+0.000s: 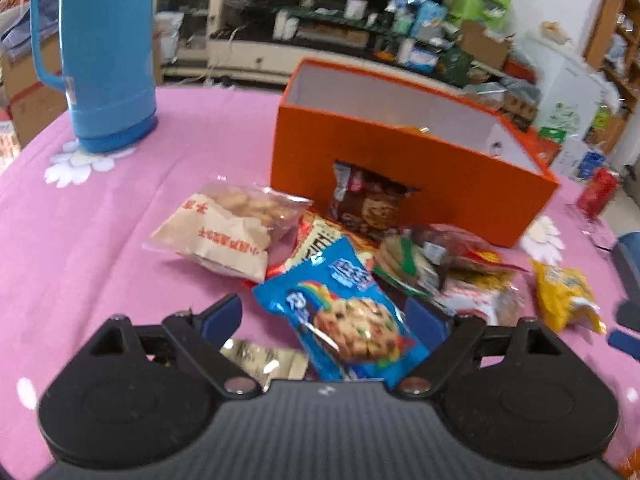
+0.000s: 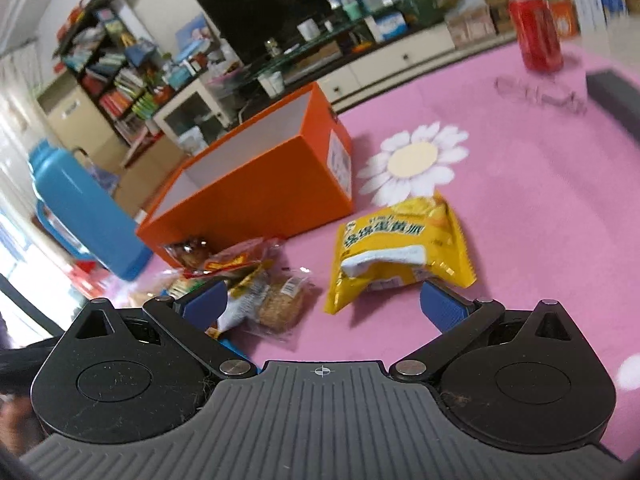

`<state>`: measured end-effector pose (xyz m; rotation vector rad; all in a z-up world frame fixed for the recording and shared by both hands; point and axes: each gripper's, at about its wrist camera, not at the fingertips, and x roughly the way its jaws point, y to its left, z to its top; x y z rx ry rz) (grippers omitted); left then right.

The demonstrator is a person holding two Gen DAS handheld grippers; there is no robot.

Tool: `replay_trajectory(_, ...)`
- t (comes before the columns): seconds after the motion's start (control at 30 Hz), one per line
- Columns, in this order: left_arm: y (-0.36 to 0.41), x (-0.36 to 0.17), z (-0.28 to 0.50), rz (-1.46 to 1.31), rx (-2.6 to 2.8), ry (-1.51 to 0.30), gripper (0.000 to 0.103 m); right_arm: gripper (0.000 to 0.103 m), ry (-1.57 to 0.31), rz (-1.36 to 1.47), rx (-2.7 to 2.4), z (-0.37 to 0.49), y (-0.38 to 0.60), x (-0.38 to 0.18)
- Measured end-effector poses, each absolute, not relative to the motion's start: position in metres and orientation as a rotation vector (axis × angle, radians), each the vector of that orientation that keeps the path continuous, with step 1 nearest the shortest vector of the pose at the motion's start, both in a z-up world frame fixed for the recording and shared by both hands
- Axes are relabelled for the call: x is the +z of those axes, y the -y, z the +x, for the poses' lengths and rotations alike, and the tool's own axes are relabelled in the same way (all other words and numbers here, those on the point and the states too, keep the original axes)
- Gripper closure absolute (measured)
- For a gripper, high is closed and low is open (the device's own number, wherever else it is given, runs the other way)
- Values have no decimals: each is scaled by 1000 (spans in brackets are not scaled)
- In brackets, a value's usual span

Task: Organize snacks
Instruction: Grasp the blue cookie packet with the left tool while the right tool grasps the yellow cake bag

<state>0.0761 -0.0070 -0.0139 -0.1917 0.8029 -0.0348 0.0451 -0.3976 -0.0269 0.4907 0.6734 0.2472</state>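
Several snack packets lie in a heap on the pink tablecloth (image 1: 80,240) in front of an open orange box (image 1: 400,184) with white inner walls. My left gripper (image 1: 324,318) is open low over the heap. A blue cookie packet (image 1: 352,320) lies between its blue pads, which do not press on it. A beige biscuit packet (image 1: 228,232) lies further left. A brown packet (image 1: 368,204) leans on the box front. My right gripper (image 2: 324,306) is open, and a yellow packet (image 2: 400,248) lies just ahead of its jaws. The orange box (image 2: 256,196) stands behind to the left.
A tall blue thermos (image 1: 108,52) stands at the far left of the table, also the thermos (image 2: 88,208) in the right wrist view. A red can (image 2: 538,32) stands near the far right edge. A silver packet (image 1: 260,356) lies under my left gripper. A cluttered TV cabinet is beyond.
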Motion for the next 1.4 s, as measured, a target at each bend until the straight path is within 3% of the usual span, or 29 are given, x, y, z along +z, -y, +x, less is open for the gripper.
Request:
replay_trajectory(0.13, 8, -20, 93, -197, -17, -832, 34, 10, -692, 508, 248, 51, 399, -32)
replay_trajectory(0.17, 7, -19, 90, -190, -29, -830, 34, 10, -692, 503, 238, 52, 400, -33)
replay_trajectory(0.5, 5, -26, 10, 94, -192, -897, 35, 10, -724, 530, 163, 54, 417, -38)
replay_trajectory(0.63, 11, -26, -9, 171, -187, -859, 28, 10, -729, 412, 142, 57, 402, -36)
replay_trajectory(0.77, 2, -15, -22, 122, -165, -793, 24, 10, -706, 245, 86, 63, 386, -33)
replay_trajectory(1.17, -11, -29, -29, -9, -225, -840, 20, 10, -616, 50, 163, 83, 361, -18)
replay_trajectory(1.4, -19, -35, -21, -103, -244, -858, 19, 9, -724, 223, 276, 145, 385, -30)
